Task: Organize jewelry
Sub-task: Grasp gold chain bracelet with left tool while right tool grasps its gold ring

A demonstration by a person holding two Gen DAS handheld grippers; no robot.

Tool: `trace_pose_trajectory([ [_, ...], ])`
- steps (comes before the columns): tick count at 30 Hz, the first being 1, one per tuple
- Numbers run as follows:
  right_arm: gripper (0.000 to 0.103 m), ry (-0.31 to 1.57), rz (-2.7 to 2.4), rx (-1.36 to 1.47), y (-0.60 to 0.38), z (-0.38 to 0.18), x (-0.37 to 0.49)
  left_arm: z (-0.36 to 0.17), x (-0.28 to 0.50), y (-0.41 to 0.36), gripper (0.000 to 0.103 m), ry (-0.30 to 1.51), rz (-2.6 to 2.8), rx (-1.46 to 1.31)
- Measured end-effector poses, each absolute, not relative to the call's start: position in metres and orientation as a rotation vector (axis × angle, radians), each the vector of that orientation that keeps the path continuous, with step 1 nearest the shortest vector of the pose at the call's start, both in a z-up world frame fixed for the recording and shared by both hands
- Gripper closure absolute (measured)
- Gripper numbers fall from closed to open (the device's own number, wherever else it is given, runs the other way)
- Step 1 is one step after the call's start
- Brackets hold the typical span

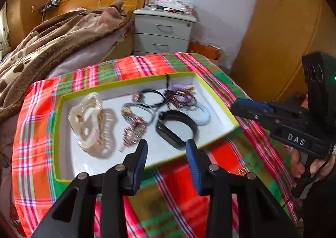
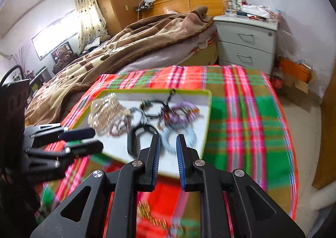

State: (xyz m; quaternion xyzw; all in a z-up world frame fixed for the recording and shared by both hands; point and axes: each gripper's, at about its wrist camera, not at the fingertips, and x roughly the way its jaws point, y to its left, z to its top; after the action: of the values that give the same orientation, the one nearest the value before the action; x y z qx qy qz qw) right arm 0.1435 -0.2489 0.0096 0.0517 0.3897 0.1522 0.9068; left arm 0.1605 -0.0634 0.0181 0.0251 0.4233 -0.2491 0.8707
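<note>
Plaid cloth (image 1: 189,70) in red, green and olive covers the table in front of you, and on it sits a shallow box (image 1: 216,99) with a lime-green rim and a white floor. All the jewelry lies inside that box: a pale beaded bundle (image 1: 92,120) at the left end, a small dark-red beaded piece (image 1: 134,130) beside it, thin grey cords (image 1: 138,112) in the middle, a black band (image 1: 176,128) toward the near wall, a light blue bracelet (image 1: 202,114) next to it, and a tangle of purple and dark beads (image 1: 180,95) at the far side. Your left gripper (image 1: 167,149) hovers over the near edge of the box with its jaws spread apart and nothing between them. Your right gripper (image 2: 169,147) hangs above the box's near right part, over the blue bracelet (image 2: 180,137) and black band (image 2: 136,139), jaws parted a little and empty. Beyond the table you can see a bed with a brown blanket (image 2: 130,49) and a grey drawer cabinet (image 2: 245,42).
</note>
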Motion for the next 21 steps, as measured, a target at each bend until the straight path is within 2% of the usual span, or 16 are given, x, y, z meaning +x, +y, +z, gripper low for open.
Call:
trace_pose_trajectory([
  [7,0.086,0.86,0.247,0.118,-0.273,-0.013,0.096,0.012,0.141,-0.069,0.063,0.906,-0.546,0.023],
  [16,0.085,0.894,0.277,0.099,-0.271,-0.028,0.077,0.007,0.126,-0.073,0.063,0.921,-0.557,0.024],
  [17,0.083,0.895,0.283,0.101,-0.271,-0.029,0.076,0.007,0.125,-0.074,0.063,0.924,-0.559,0.025],
  [19,0.059,0.899,0.288,0.1,-0.269,-0.03,0.075,0.006,0.124,-0.075,0.063,0.928,-0.561,0.028],
  [21,0.057,0.904,0.295,0.097,-0.268,-0.032,0.074,0.004,0.123,-0.076,0.063,0.932,-0.566,0.028],
])
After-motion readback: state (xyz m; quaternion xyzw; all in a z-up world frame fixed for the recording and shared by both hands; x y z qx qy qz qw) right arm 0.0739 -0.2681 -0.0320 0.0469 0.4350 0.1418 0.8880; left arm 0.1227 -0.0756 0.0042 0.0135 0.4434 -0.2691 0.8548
